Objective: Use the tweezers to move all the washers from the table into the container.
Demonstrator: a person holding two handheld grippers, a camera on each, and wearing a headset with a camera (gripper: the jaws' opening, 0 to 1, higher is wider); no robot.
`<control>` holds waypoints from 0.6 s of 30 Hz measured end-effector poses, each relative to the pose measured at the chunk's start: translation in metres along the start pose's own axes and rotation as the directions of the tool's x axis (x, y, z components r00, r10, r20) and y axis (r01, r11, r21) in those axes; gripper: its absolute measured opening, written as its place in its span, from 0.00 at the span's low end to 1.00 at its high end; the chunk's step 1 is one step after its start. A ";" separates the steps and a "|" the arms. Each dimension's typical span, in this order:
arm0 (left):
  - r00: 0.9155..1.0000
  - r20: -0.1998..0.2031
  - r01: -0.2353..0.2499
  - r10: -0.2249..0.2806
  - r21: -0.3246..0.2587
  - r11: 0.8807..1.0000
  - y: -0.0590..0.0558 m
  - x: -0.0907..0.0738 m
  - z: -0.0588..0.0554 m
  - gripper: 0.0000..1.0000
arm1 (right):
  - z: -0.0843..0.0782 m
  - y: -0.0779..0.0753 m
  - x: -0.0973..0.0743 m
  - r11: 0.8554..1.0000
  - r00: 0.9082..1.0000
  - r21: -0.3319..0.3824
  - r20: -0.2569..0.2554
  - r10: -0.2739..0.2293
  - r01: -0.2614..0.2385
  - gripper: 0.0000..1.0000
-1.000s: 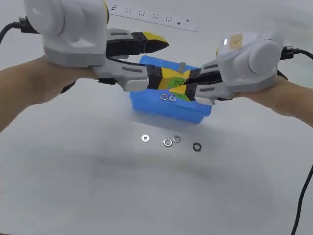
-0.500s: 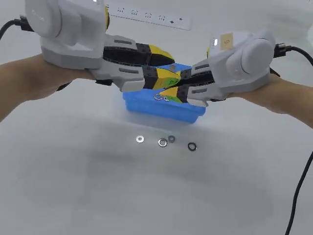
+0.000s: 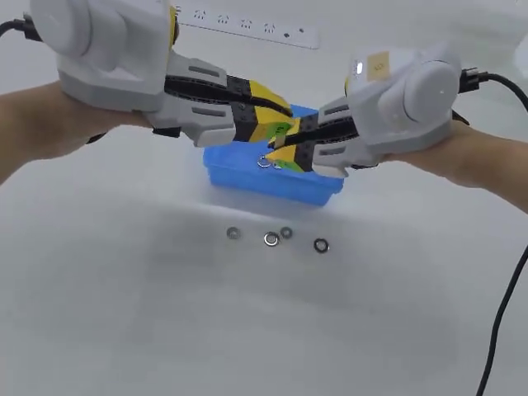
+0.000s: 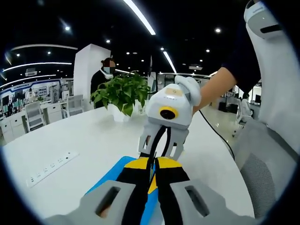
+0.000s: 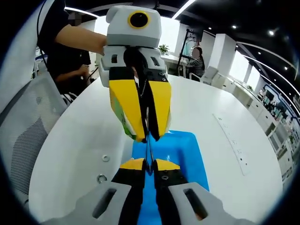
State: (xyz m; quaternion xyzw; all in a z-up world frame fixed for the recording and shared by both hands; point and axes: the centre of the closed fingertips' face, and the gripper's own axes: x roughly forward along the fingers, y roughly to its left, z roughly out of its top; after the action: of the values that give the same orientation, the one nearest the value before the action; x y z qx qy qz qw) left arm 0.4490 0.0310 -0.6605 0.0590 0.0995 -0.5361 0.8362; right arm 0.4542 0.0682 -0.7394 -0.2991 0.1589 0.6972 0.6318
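Four washers [image 3: 271,239] lie in a loose row on the white table in front of a blue container [image 3: 247,177], which holds a couple more washers [image 3: 264,162]. My left gripper [image 3: 283,122] and right gripper [image 3: 279,153] meet tip to tip above the container. In the right gripper view, thin dark tweezers [image 5: 149,150] run from my right gripper [image 5: 149,165] into the yellow jaws of my left gripper [image 5: 144,133]; both are shut on them. The left gripper view shows my left gripper [image 4: 153,164] shut on the tweezers [image 4: 153,157], facing the right gripper [image 4: 166,117]. Two washers [image 5: 106,158] lie beside the container [image 5: 180,145].
A white power strip [image 3: 247,25] lies along the table's far side behind the container. A black cable [image 3: 503,330] trails from the right gripper down the right edge. Open table spreads in front of the washers. A potted plant [image 4: 119,93] stands farther back.
My left gripper, open a second ago, has shut on the tweezers held in my right gripper. Both grippers have drawn closer together over the container.
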 end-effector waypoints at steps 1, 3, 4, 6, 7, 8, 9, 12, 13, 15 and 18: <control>1.000 -0.002 0.000 0.000 0.002 1.000 0.001 0.000 -0.001 0.08 | 0.000 0.000 0.000 1.000 1.000 0.000 -0.001 0.002 -0.002 0.08; 1.000 -0.005 0.006 -0.006 0.009 1.000 0.001 -0.002 -0.002 0.08 | 0.000 0.001 0.001 1.000 1.000 0.000 -0.002 0.004 -0.004 0.08; 1.000 -0.006 0.008 -0.008 0.015 1.000 0.002 -0.003 -0.002 0.08 | 0.000 0.001 0.001 1.000 1.000 -0.001 -0.002 0.005 -0.005 0.08; 1.000 -0.005 0.014 -0.014 0.011 1.000 0.003 -0.006 -0.002 0.07 | 0.000 0.002 0.001 1.000 1.000 0.001 0.001 0.006 -0.006 0.08; 1.000 -0.007 0.014 -0.014 0.013 1.000 0.005 -0.007 -0.002 0.07 | 0.001 0.002 0.001 1.000 1.000 0.001 0.001 0.006 -0.006 0.08; 1.000 -0.008 0.015 -0.015 0.014 1.000 0.005 -0.007 -0.003 0.07 | 0.001 0.002 0.001 1.000 1.000 0.001 0.001 0.007 -0.007 0.08; 1.000 -0.012 0.018 -0.017 0.016 1.000 0.005 -0.008 -0.003 0.07 | 0.001 0.002 0.001 1.000 1.000 -0.002 0.000 0.009 -0.009 0.08; 1.000 -0.018 0.013 -0.012 0.052 0.999 0.006 -0.008 -0.004 0.06 | 0.002 0.003 0.002 1.000 1.000 -0.001 0.000 0.010 -0.010 0.08; 1.000 -0.017 0.017 -0.016 0.055 0.998 0.006 -0.008 -0.003 0.06 | 0.002 0.003 0.002 1.000 1.000 -0.002 0.002 0.011 -0.011 0.08; 1.000 -0.019 0.015 -0.013 0.081 0.997 0.007 -0.008 -0.003 0.06 | 0.002 0.004 0.002 1.000 1.000 -0.007 0.000 0.012 -0.012 0.08; 1.000 -0.017 0.016 -0.014 0.091 0.996 0.009 -0.008 -0.004 0.05 | 0.003 0.004 0.001 1.000 1.000 -0.013 0.002 0.009 -0.009 0.09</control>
State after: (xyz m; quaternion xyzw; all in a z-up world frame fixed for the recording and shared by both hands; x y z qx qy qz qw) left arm 0.4532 0.0423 -0.6630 0.1009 0.0822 -0.5457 0.8278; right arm 0.4493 0.0698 -0.7386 -0.3019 0.1551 0.7014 0.6268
